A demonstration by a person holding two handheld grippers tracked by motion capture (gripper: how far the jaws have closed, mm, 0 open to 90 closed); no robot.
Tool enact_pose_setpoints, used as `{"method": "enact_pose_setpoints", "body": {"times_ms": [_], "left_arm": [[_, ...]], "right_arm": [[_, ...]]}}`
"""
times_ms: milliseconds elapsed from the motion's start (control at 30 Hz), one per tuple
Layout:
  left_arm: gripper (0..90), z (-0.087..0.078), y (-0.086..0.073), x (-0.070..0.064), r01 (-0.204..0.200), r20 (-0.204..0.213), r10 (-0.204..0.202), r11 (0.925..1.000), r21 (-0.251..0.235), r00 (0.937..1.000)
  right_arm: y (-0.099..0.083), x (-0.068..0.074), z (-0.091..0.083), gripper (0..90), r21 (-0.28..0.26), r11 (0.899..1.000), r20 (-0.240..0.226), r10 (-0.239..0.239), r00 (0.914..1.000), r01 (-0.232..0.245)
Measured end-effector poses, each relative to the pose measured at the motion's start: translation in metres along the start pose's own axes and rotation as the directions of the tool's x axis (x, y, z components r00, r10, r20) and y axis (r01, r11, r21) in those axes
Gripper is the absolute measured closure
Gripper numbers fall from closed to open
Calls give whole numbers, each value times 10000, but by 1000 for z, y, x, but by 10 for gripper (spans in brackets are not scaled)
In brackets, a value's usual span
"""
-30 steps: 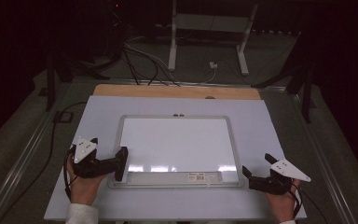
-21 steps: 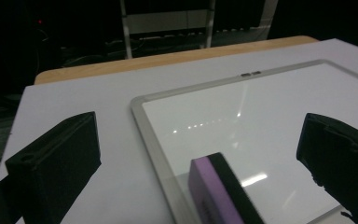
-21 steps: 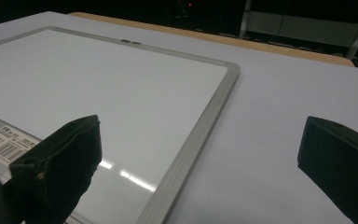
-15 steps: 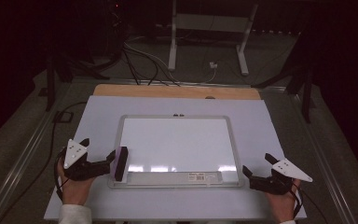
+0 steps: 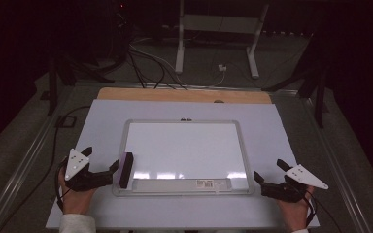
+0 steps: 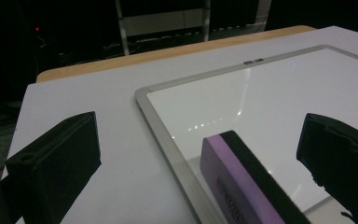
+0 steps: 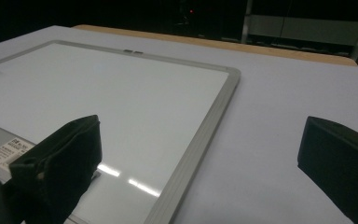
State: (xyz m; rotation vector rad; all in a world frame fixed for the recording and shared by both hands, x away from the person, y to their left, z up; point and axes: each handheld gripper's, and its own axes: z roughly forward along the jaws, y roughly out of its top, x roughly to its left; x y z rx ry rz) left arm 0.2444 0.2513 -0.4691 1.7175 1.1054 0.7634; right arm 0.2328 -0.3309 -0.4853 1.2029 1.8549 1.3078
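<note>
The whiteboard eraser (image 5: 126,170) is standing on its edge at the lower left of the whiteboard (image 5: 187,150), on the white worktop (image 5: 102,116). The left gripper (image 5: 112,171) is sitting just left of it, jaws spread and straddling it without gripping. In the high view, the eraser's long axis is running up the frame, along the board's left rim. The right gripper (image 5: 258,179), jaws spread and holding nothing, is resting far off at lower right.

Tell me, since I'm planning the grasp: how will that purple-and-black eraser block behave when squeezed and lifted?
The purple-and-black eraser block is probably light, given its small foam-like body. Its fuzzy black face should grip rather than slip. Standing on a narrow edge on the glossy whiteboard, it may tip if nudged by the left gripper.
</note>
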Motion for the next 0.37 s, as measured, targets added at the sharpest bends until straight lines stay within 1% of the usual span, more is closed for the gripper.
{"method": "enact_pose_setpoints", "body": {"times_ms": [167, 233, 367], "left_arm": [[4, -4, -6, 5, 132, -78, -132, 9999, -14, 9999], [4, -4, -8, 6, 154, -121, -153, 9999, 53, 9998], [4, -4, -10, 9, 203, -153, -203, 9998, 39, 9997]], "right_arm": [[0, -3, -2, 0, -31, 10000, 80, 71, 9999, -70], [0, -3, -2, 0, -45, 10000, 95, 53, 9999, -53], [0, -4, -1, 0, 21, 10000, 164, 16, 9999, -16]]}}
